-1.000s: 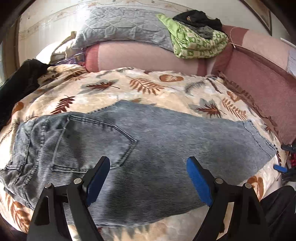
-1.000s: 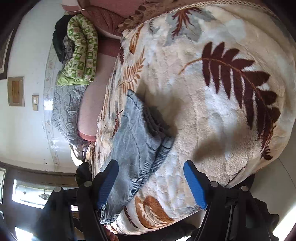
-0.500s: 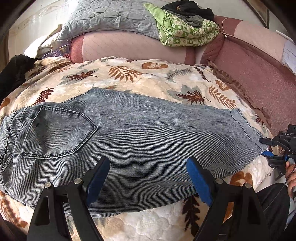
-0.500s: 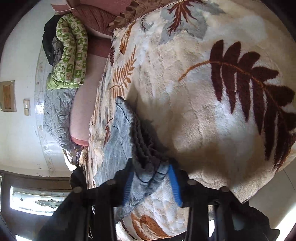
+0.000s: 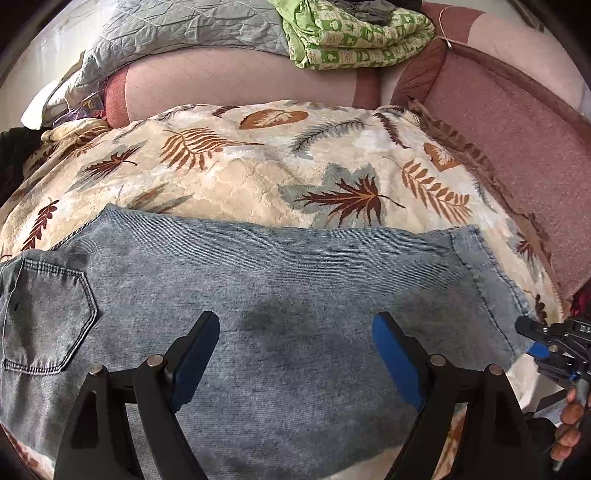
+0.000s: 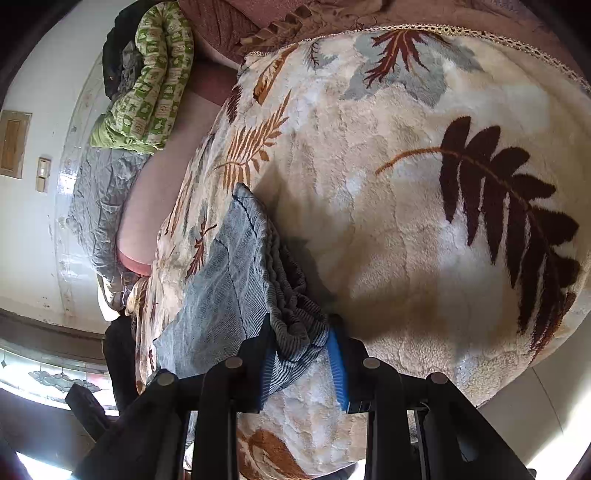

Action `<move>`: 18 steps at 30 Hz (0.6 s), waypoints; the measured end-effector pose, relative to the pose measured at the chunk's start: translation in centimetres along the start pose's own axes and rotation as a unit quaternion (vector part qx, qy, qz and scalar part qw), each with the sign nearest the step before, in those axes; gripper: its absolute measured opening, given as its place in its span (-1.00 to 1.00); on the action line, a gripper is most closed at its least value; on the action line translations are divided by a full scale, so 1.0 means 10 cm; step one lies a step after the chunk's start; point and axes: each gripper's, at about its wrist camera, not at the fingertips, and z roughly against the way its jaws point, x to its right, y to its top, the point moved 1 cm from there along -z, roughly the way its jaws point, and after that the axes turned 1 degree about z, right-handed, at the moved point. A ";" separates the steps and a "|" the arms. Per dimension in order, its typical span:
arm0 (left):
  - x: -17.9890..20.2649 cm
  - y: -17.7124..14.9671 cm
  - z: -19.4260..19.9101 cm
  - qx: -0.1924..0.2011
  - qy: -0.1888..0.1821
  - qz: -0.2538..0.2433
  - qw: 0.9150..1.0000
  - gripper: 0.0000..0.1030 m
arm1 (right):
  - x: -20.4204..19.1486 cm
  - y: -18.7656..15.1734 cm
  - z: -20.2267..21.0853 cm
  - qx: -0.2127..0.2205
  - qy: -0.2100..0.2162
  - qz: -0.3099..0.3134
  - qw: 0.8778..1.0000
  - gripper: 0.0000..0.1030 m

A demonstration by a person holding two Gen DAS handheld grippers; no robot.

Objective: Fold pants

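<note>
Grey-blue denim pants (image 5: 280, 295) lie flat across the leaf-print blanket (image 5: 258, 173), back pocket at the left, leg hem at the right. My left gripper (image 5: 295, 354) is open and empty, hovering low over the middle of the leg. My right gripper (image 6: 303, 354) is shut on the bunched hem corner of the pants (image 6: 236, 266). It also shows in the left wrist view (image 5: 550, 339) at the hem's near corner on the far right, with the hand holding it.
Behind the blanket runs a pink sofa back (image 5: 236, 81) with a grey quilt (image 5: 177, 26) and a green patterned bundle (image 5: 354, 37) on top. A maroon cushion side (image 5: 517, 147) stands at the right. The blanket's front edge drops off near me.
My right gripper closed on the hem corner of the pants. My left gripper moved right and lower along the leg, staying open; the pocket shifted to the left edge of view.
</note>
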 end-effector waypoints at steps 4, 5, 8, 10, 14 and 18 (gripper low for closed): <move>0.12 -0.09 -0.33 -0.032 0.070 -0.061 0.995 0.87 | -0.02 -0.01 0.00 0.001 -0.006 0.007 1.000 -0.45; 0.11 -0.08 -0.33 -0.036 0.069 -0.058 0.995 0.87 | -0.03 -0.01 0.00 0.001 -0.008 0.010 1.000 -0.45; 0.01 -0.02 -0.23 -0.040 0.046 -0.022 0.998 0.86 | -0.06 -0.02 0.00 0.003 -0.016 0.019 1.000 -0.45; 0.02 -0.02 -0.11 0.000 0.050 -0.019 0.999 0.86 | -0.07 -0.02 0.00 0.004 -0.019 0.022 1.000 -0.46; 0.14 -0.12 -0.33 -0.023 0.081 -0.068 0.994 0.88 | -0.11 -0.03 -0.01 0.006 -0.032 0.033 0.999 -0.48; 0.03 -0.08 -0.27 -0.037 0.052 -0.043 0.997 0.86 | -0.26 -0.07 0.02 0.022 -0.067 0.070 0.995 -0.51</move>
